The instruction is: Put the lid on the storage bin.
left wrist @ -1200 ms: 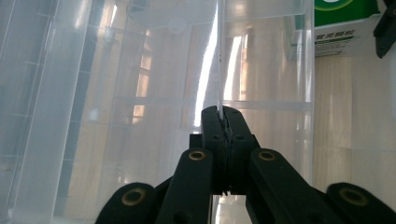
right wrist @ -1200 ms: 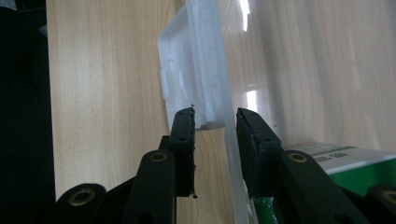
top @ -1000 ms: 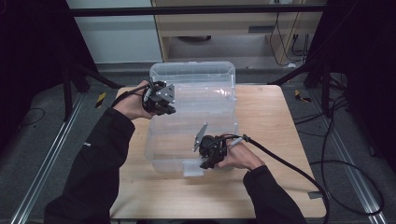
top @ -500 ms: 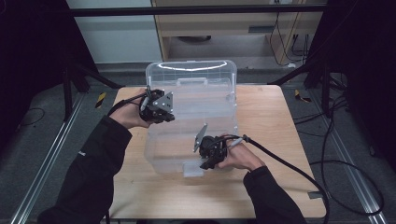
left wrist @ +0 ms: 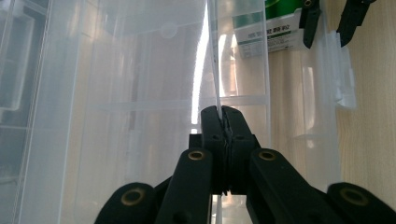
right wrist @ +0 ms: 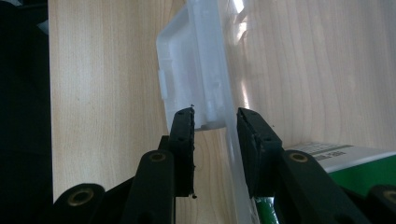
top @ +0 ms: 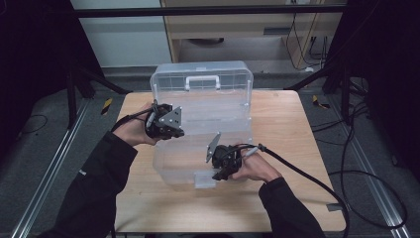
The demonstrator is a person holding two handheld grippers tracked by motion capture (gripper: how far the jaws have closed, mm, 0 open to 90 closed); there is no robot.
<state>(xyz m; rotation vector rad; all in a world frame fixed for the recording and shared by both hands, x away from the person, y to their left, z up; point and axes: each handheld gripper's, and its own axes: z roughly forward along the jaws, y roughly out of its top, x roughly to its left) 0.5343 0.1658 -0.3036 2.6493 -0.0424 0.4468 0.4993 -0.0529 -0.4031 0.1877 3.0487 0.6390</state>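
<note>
A clear plastic storage box (top: 198, 148) lies on the wooden table, its lid (top: 223, 89) standing up at the back with a white handle (top: 202, 79). My left gripper (top: 166, 124) is at the box's left side, shut on a thin clear plastic edge (left wrist: 217, 70). My right gripper (top: 223, 163) is at the front wall, open, its jaws standing either side of that wall just below the clear latch (right wrist: 194, 70). A green and white carton (right wrist: 345, 163) lies inside the box, and this carton (left wrist: 273, 28) also appears in the left gripper view.
The wooden table (top: 292, 139) has bare room to the right of the box and in front of it. A thick black cable (top: 307, 173) trails from the right gripper over the table's right edge. Dark stands and a cabinet lie beyond the table.
The lid has swung up, so its white handle now faces the camera. My left gripper has moved toward the person, still shut on the clear edge. The right gripper has stayed put.
</note>
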